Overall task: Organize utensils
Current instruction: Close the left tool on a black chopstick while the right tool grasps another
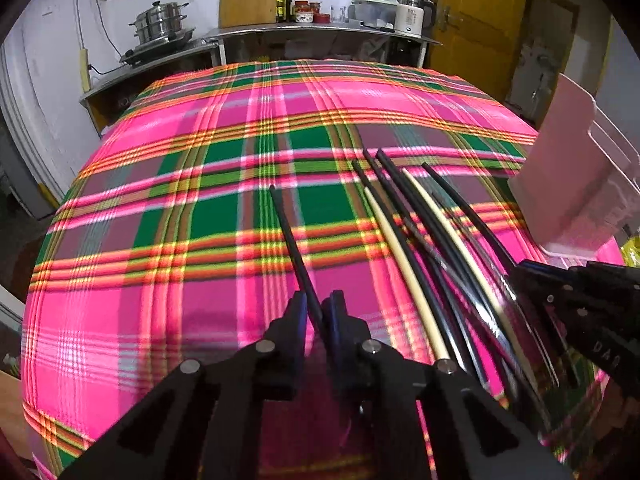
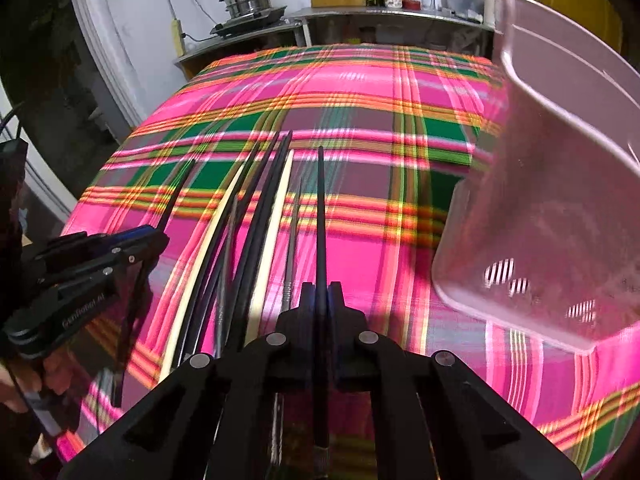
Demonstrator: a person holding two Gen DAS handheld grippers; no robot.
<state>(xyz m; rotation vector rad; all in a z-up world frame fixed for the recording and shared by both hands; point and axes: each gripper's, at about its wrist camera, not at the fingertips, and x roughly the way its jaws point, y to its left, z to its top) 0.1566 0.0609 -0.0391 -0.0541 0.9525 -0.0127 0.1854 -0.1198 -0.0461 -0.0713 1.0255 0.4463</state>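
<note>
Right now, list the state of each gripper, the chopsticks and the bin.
left gripper: shut on a black chopstick
right gripper: shut on another black chopstick
loose chopsticks: lying bunched on the tablecloth, black and cream
pink bin: empty, on the cloth

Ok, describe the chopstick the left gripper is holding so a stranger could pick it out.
Start at the pink plaid tablecloth, then find the loose bundle of black and cream chopsticks beside the pink plastic basket. The one you want is the black chopstick left of that bundle, alone, its near end pinched in the left gripper jaws rather than among the others.
</note>
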